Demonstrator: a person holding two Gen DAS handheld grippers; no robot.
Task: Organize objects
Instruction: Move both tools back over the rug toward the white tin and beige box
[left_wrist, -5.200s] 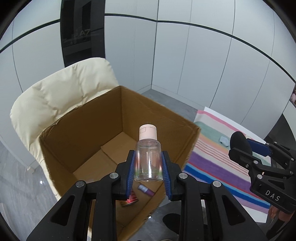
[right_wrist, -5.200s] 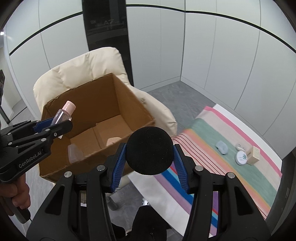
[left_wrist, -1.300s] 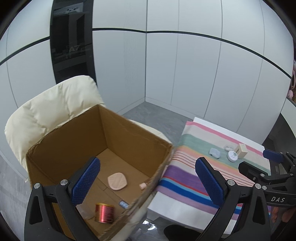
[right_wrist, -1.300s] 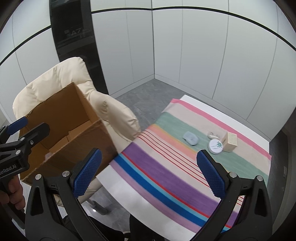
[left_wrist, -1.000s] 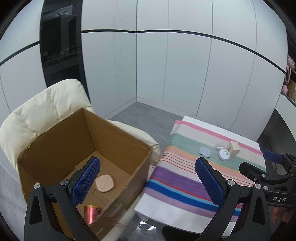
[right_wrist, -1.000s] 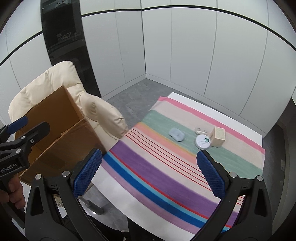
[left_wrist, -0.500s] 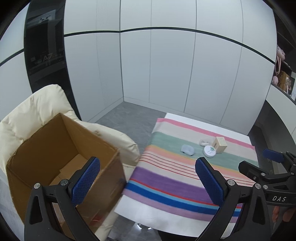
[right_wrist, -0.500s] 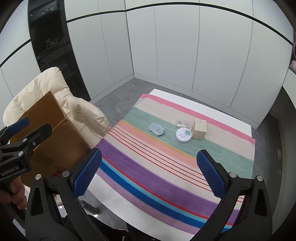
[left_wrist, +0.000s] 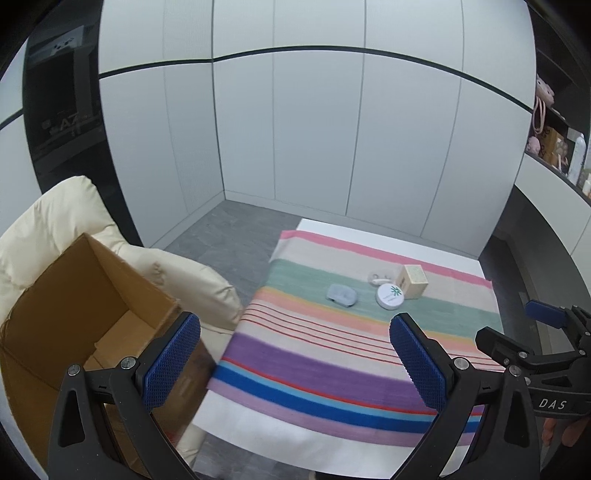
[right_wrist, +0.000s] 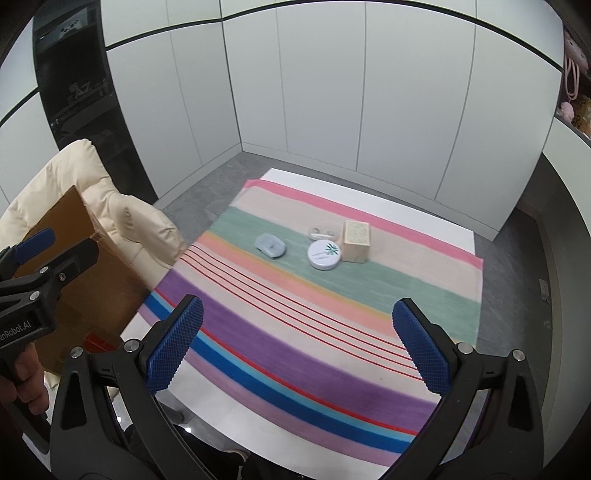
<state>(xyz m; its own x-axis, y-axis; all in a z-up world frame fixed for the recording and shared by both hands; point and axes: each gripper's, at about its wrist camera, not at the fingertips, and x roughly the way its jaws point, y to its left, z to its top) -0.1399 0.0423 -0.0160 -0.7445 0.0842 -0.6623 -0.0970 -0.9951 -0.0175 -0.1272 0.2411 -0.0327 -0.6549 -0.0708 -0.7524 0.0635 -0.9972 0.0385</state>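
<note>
Left wrist view: my left gripper (left_wrist: 295, 360) is spread wide, empty, above the striped cloth (left_wrist: 332, 369); cardboard box (left_wrist: 74, 314) at left.

Right wrist view: my right gripper (right_wrist: 297, 341) likewise spread, empty. Mouse (right_wrist: 270, 245), round tin (right_wrist: 324, 255), wooden block (right_wrist: 356, 240) clustered on the green stripe.

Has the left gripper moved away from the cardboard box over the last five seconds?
Yes. The left gripper, open, has swung right: the cardboard box sits at frame left, the striped cloth ahead.
</note>
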